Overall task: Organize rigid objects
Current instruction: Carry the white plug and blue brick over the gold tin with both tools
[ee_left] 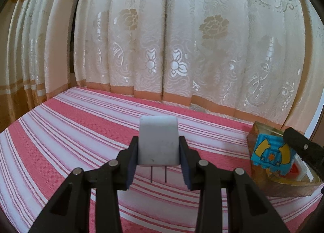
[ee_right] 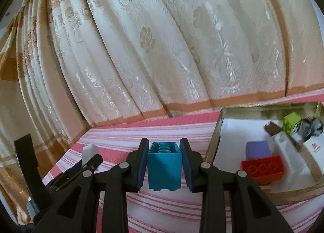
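Note:
My left gripper (ee_left: pixel 159 144) is shut on a white plug adapter (ee_left: pixel 159 142) with two metal prongs pointing down, held above the pink striped cloth (ee_left: pixel 81 131). My right gripper (ee_right: pixel 164 164) is shut on a blue toy brick (ee_right: pixel 164 167), hollow side up, just left of the gold-rimmed tray (ee_right: pixel 214 133). In the left wrist view the tray (ee_left: pixel 251 138) sits at the right edge with the right gripper (ee_left: pixel 303 148) and the blue brick (ee_left: pixel 269 152) over it. The right wrist view shows the left gripper (ee_right: pixel 89 164) and adapter (ee_right: pixel 89 152) at lower left.
The tray holds a red brick (ee_right: pixel 262 169), a purple cube (ee_right: pixel 258 150), a green cube (ee_right: pixel 291 123), white boxes (ee_right: pixel 287 158) and a brown comb-like piece (ee_right: pixel 273 128). A cream floral curtain (ee_left: pixel 162 40) hangs right behind the cloth-covered surface.

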